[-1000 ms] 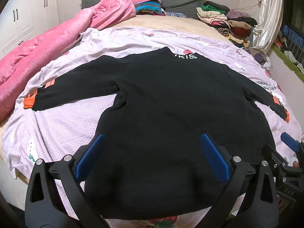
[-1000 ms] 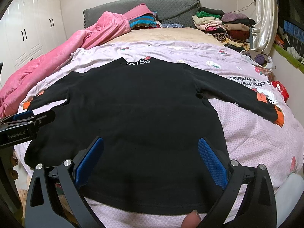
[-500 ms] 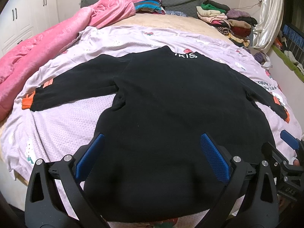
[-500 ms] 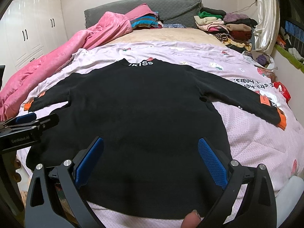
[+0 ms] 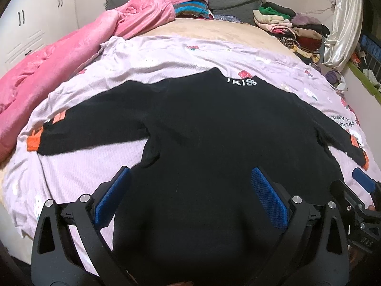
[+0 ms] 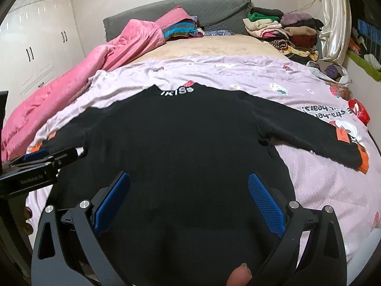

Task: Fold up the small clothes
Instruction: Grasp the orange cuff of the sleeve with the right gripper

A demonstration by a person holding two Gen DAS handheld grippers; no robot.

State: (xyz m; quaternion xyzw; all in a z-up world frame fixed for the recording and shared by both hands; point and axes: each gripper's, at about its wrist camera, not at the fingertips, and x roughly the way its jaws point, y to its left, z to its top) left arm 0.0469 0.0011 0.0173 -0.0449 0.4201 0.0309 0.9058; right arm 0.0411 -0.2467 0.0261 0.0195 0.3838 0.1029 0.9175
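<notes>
A black long-sleeved sweater with white lettering at the collar and orange cuffs lies flat on the lilac sheet, sleeves spread; it also shows in the right wrist view. My left gripper is open and empty, low over the sweater's hem area. My right gripper is open and empty, also over the hem area. Each gripper appears at the edge of the other's view: the right one and the left one.
A pink blanket lies along the left of the bed. Folded clothes are stacked at the back right and by the grey headboard. White wardrobes stand at the left. A red packet lies at the right edge.
Both grippers have moved slightly forward and lower over the sweater, so the hem has slid toward the bottom of the views. The sweater itself has not moved.
</notes>
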